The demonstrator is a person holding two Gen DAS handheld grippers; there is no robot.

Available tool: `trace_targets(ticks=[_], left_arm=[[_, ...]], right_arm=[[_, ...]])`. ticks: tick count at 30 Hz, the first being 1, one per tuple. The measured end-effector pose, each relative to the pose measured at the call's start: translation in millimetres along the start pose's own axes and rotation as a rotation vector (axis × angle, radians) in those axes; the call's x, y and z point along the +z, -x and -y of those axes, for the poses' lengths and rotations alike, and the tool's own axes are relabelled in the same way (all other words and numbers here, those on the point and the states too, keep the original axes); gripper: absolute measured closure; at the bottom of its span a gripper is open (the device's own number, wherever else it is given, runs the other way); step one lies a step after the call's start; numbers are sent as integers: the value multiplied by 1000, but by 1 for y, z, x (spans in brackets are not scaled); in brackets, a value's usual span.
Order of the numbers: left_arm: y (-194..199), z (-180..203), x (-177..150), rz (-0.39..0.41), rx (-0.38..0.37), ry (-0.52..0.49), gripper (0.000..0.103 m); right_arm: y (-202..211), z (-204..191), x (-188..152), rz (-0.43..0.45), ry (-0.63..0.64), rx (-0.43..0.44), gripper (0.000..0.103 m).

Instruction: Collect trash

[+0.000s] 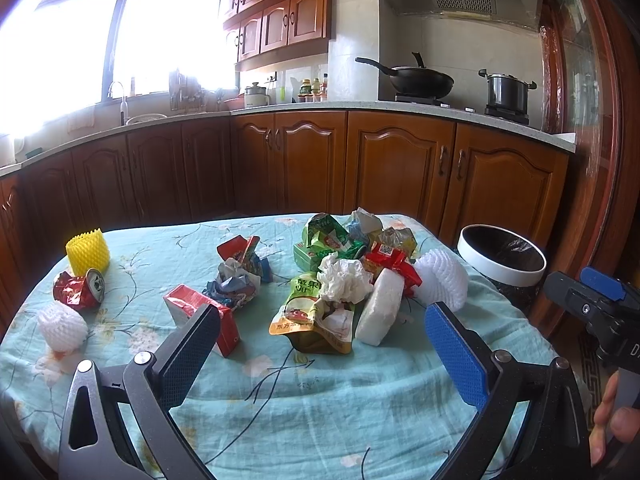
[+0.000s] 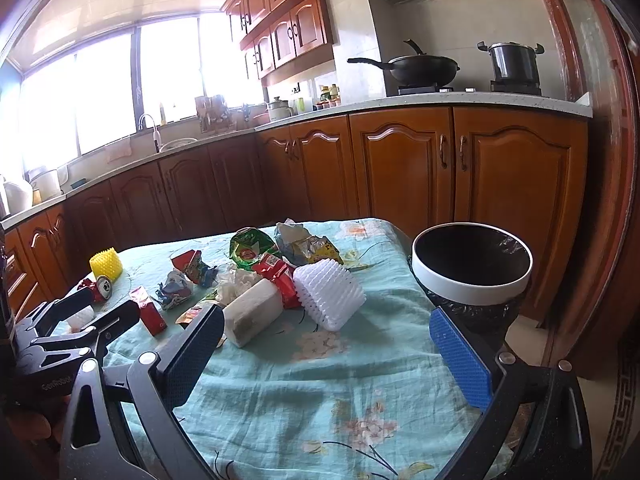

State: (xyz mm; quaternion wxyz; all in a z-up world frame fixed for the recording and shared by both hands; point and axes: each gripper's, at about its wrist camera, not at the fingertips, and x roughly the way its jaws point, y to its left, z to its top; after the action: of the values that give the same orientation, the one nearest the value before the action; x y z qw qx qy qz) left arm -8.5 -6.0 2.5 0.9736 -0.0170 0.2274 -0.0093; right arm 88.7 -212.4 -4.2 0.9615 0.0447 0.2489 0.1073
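Observation:
Trash lies scattered on a table with a teal floral cloth (image 1: 320, 392). In the left wrist view I see a crushed red can (image 1: 80, 290), a red carton (image 1: 200, 316), a yellow foam net (image 1: 88, 252), white foam nets (image 1: 62, 326) (image 1: 442, 278), a tissue wad (image 1: 344, 280), a white foam block (image 1: 380, 306) and several wrappers (image 1: 312, 320). My left gripper (image 1: 322, 330) hovers open above the near cloth, empty. My right gripper (image 2: 326, 340) is open and empty too, before the white foam net (image 2: 330, 294) and foam block (image 2: 250, 312). A white-rimmed bin (image 2: 472, 276) with a black liner stands off the table's right edge.
Wooden kitchen cabinets (image 1: 400, 168) and a counter run behind the table, with a wok (image 1: 420, 80) and pot (image 1: 508, 94) on the stove. The left gripper's body (image 2: 60, 332) shows at the left of the right wrist view. A hand (image 1: 616, 420) holds the right gripper.

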Motion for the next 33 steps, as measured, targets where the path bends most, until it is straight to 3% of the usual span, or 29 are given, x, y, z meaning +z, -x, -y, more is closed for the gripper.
trace_targets(ticks=[33], left_arm=[[-22, 1, -1, -67, -42, -5, 2]], right_arm=[[-23, 10, -3, -67, -35, 31, 1]])
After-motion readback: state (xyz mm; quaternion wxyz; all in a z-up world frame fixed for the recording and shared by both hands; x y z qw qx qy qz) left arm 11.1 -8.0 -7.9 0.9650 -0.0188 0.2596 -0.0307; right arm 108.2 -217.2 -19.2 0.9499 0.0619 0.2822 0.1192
